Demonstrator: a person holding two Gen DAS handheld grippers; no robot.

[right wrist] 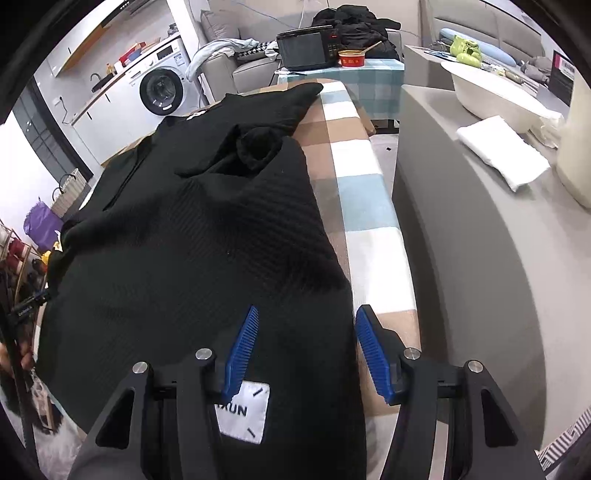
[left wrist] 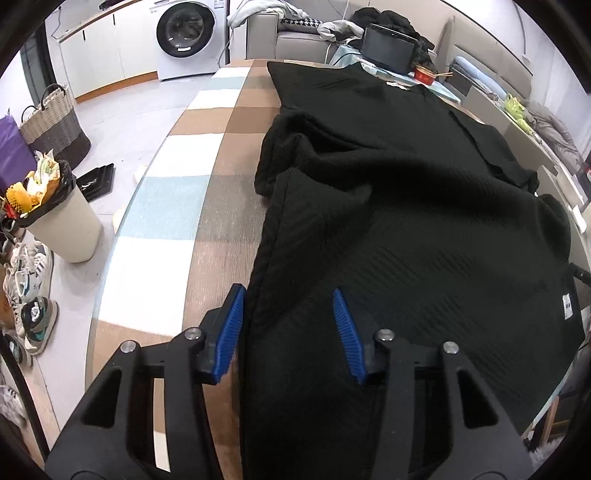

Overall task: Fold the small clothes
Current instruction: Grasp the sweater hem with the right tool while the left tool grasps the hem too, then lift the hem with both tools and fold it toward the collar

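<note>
Left wrist view: the left gripper (left wrist: 288,328) stands with its blue pads apart, straddling the near left edge of the black knit garment (left wrist: 388,206); the cloth lies between the pads, but neither pad visibly presses on it, so the jaws read as open around the hem rather than clamped. In the right wrist view the right gripper (right wrist: 306,347) is likewise parted over the near right edge, one pad above the fabric just ahead of the white sewn label (right wrist: 243,413), the other beside the edge over the checked tablecloth (right wrist: 354,206). This pairing at the two near corners suits, I judge, lifting the hem evenly so it can be carried toward the far end without skewing. Outward from the jaws, the garment lies lengthwise along the table, its body fairly flat, with one sleeve bunched inward on each side, which narrows the shape for a lengthwise fold. Beyond it stand a washing machine (left wrist: 186,33) and a small dark screen (right wrist: 306,50).
</note>
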